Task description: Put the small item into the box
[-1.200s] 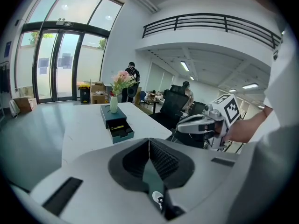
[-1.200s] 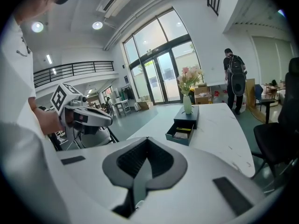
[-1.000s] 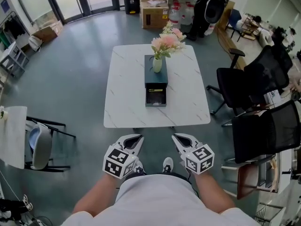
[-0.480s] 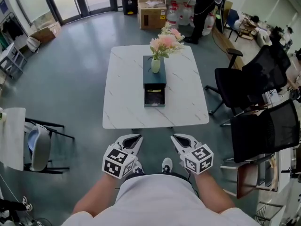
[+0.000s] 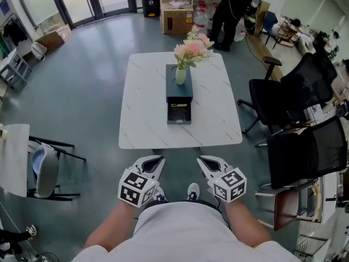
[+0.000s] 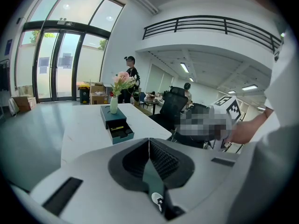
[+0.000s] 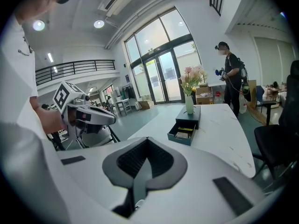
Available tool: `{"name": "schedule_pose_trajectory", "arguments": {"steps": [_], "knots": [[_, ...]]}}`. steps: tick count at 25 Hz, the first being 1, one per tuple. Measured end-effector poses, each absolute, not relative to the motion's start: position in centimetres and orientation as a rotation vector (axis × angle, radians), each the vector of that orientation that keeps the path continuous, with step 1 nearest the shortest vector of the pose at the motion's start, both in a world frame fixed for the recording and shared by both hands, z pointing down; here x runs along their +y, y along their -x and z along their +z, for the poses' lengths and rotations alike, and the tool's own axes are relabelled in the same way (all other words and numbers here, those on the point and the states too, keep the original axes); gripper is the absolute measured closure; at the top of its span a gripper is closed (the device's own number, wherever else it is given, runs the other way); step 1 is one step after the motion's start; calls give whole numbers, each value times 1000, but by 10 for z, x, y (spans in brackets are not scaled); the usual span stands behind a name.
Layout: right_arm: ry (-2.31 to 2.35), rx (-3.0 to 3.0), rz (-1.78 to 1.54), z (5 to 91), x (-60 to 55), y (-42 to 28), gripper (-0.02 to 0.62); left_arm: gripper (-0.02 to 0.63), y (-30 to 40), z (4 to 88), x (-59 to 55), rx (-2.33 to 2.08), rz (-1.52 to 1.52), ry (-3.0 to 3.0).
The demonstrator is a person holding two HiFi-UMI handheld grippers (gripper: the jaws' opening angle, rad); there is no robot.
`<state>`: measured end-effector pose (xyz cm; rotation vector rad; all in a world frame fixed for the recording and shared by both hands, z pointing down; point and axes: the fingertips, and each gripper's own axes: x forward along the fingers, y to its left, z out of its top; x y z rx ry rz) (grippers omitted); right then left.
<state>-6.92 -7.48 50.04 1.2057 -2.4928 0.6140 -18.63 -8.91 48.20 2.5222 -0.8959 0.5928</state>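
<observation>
A white marble-patterned square table (image 5: 147,108) carries a dark teal rectangular box (image 5: 180,89), its drawer (image 5: 180,114) pulled open toward the person. The left gripper (image 5: 155,161) and right gripper (image 5: 206,161) hover short of the table, jaws pressed together, empty. 1 pale vase of pink flowers (image 5: 181,74) stands on the box. 1 small pale item (image 7: 181,134) lies in the drawer.

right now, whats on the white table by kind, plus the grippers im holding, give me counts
dark teal box, drawer open: 1
vase of flowers, standing on the box: 1
gripper: 2 (left gripper, right gripper, both shut and empty)
total: 4
</observation>
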Motion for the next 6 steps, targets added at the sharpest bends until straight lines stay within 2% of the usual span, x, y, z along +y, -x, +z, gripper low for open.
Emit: {"name": "schedule_pose_trajectory", "arguments": {"steps": [6], "knots": [[-1214, -2493, 615, 500, -75, 70, 580, 589, 188, 481, -90, -897, 594, -2523]]}}
